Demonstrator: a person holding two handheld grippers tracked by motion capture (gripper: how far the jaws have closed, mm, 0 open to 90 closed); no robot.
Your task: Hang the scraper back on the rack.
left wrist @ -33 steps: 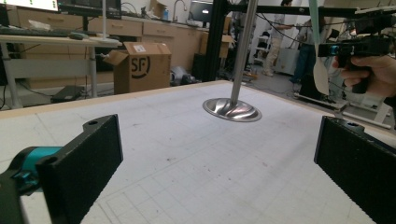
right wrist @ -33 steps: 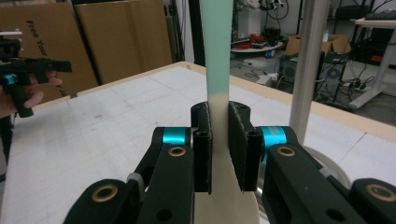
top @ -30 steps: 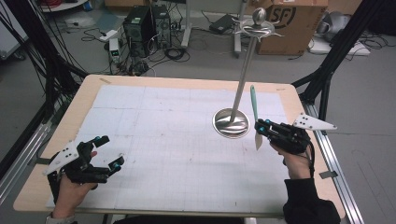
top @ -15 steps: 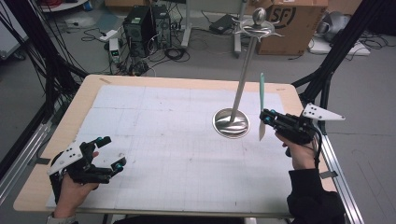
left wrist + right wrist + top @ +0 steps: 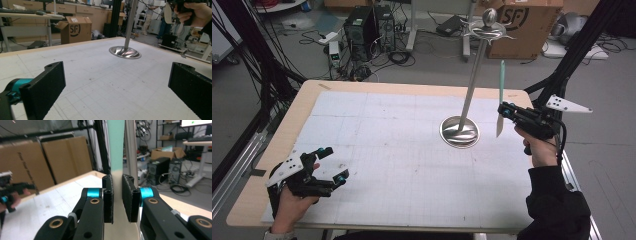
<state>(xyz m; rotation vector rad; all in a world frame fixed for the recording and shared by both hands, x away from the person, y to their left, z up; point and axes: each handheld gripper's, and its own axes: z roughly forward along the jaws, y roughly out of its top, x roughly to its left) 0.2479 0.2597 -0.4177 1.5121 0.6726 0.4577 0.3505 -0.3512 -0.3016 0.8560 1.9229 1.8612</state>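
slim spatula, mint-green handle up, pale cream blade down, standing upright in the air just right of the steel stand.

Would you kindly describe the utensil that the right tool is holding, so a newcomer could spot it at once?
Find the tall metal stand on the white mat's right half. Just right of its round base, the right tool grips a slim utensil, held upright above the table. Its mint-green upper part and cream lower part set it apart from the shiny steel pole.
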